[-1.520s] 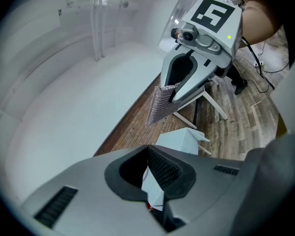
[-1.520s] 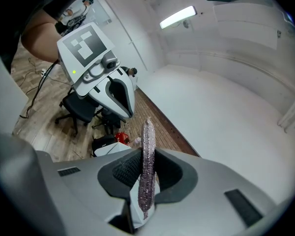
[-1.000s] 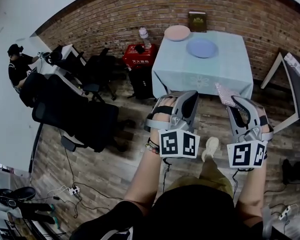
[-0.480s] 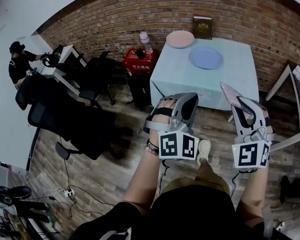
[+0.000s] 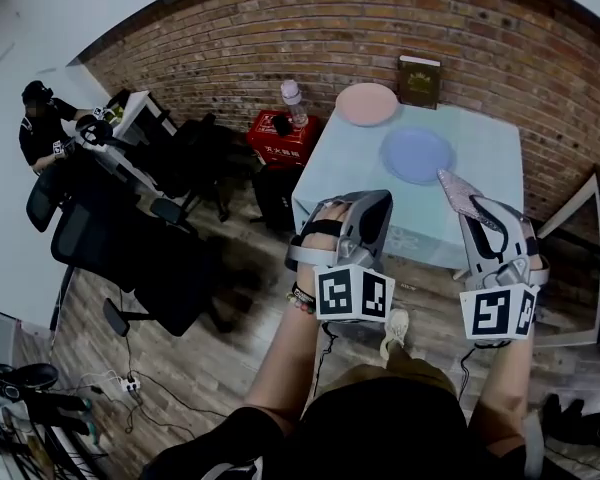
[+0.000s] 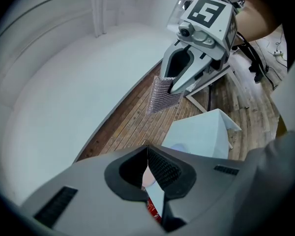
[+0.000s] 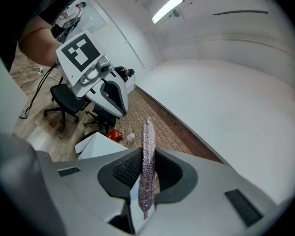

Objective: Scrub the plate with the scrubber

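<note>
A blue plate (image 5: pixel 417 154) lies on the table (image 5: pixel 345 180) with the pale blue cloth, ahead of both grippers and apart from them. Behind it lies a pink plate (image 5: pixel 366 103). My right gripper (image 5: pixel 468 204) is shut on a flat, silvery-pink scrubber (image 5: pixel 459 194), which sticks up on edge from between the jaws (image 7: pixel 147 151). The left gripper (image 5: pixel 373 202) is shut with nothing in it, its pads (image 6: pixel 160 167) meeting. Both hang in the air short of the table's near edge, side by side. In the left gripper view the right gripper (image 6: pixel 173 88) carries the scrubber (image 6: pixel 162 95).
A book (image 5: pixel 419 80) stands at the table's back edge against the brick wall. A bottle (image 5: pixel 294 103) and a red box (image 5: pixel 279 138) sit left of the table. Black office chairs (image 5: pixel 145 258) and a seated person (image 5: pixel 38 128) are at the left. Cables lie on the wooden floor (image 5: pixel 115 383).
The table and plates have slid down and right in the head view and look closer. Both grippers keep their pose, the scrubber still held in the right one.
</note>
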`<state>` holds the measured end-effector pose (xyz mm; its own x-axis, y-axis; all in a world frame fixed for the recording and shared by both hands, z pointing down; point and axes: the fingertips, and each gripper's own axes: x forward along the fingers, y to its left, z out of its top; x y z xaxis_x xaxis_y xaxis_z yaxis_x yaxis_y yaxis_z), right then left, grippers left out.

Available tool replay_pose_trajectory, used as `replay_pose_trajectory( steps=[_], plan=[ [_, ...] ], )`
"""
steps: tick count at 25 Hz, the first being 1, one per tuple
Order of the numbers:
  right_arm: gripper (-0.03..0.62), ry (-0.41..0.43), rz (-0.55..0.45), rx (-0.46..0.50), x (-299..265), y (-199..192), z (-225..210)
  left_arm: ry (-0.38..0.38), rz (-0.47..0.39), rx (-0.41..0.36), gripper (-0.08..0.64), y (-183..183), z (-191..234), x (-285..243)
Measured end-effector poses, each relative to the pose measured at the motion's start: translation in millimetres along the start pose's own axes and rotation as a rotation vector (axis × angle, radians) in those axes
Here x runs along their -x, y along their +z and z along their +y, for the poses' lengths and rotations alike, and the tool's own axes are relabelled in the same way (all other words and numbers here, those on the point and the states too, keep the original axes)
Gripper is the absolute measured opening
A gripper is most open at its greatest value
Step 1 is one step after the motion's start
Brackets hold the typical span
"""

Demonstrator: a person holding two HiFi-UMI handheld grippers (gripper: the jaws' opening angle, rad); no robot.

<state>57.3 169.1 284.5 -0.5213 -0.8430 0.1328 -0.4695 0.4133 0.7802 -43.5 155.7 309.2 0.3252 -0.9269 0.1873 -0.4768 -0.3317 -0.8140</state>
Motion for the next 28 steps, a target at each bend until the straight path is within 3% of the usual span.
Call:
replay_pose_trajectory(
  steps=[15, 28],
  plan=[
    [0.086, 0.058, -0.012, -0.018, -134.6, -91.4, -76.6, -0.045, 0.074, -0.006, 0.023, -11.6, 25.8, -169.9],
    [0.086, 0.063, -0.013, -0.053, -184.0, -122.1, -94.5, -0.069, 0.069, -0.009, 0.023, -15.4, 33.3, -228.7]
  ],
)
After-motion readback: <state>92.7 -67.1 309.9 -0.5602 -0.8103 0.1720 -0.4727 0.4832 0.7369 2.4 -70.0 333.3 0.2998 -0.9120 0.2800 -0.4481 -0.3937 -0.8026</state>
